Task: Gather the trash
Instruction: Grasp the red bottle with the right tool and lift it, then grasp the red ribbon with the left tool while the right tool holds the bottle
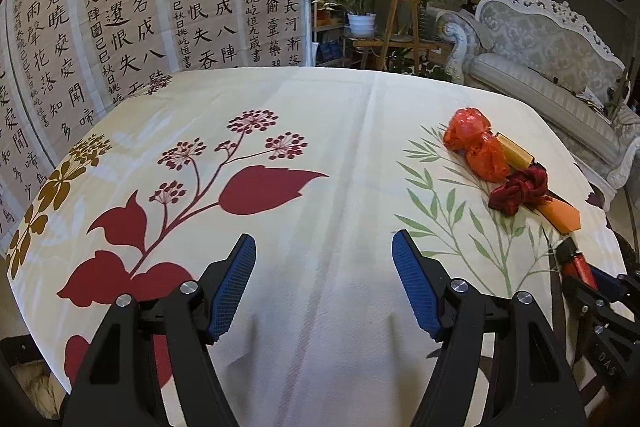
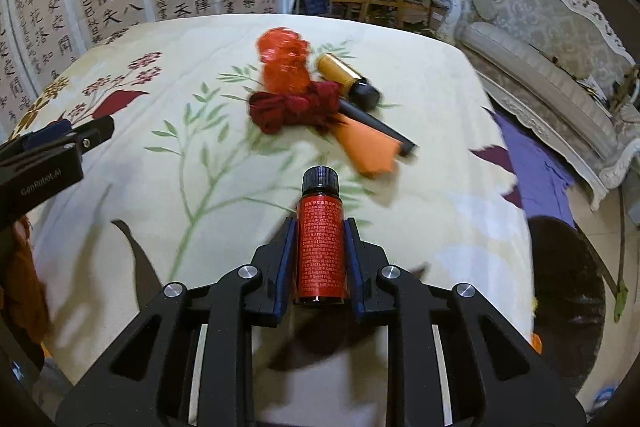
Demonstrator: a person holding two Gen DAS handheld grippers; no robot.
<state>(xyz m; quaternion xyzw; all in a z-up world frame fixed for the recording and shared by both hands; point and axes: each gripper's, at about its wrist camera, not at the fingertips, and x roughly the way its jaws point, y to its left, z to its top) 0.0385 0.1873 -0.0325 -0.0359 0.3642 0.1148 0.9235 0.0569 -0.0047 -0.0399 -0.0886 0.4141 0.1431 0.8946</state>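
- Right tongs (image 2: 319, 251) were clamped on a small red bottle (image 2: 320, 247); both blue pads pressed its sides, black ribbed cap pointing fwd past the tips. Held lengthwise along the tongs, prob. so the round body couldn't roll out.
- Bottle: cylindrical, glossy red label w/ fine print, dark base toward the camera.
- Left tongs (image 1: 324, 283) stood wide apart w/ nothing between them, only bare cloth under the gap. Looked parked, waiting its turn.
- Remaining trash sat in a pile ahead of the right tongs, and fwd and off to the right of the left tongs:
  - crumpled orange-red plastic wrapper (image 2: 282, 63), shiny, crinkled, farthest out.
  - dark red ribbon knot (image 2: 296, 109), soft fabric, bunched, touching the wrapper.
  - gold-yellow tube w/ black cap (image 2: 346, 79), lying on its side just right of the wrapper.
  - slim black stick (image 2: 378, 127) lying diagonally, partly over an orange paper piece (image 2: 370, 149), flat w/ cut edges, closest to the bottle cap.
- Items touched or overlapped, so each would likely need picking from the pile's edge.
- Counter (image 1: 320, 147) wore a cream cloth w/ printed red flowers and green leaves; matte weave, a center crease, some folds near the edge.
- No bin in either view; can't tell where the bottle was meant to go.
- Right-wrist view blurred at the pile, so fine detail there unsure.
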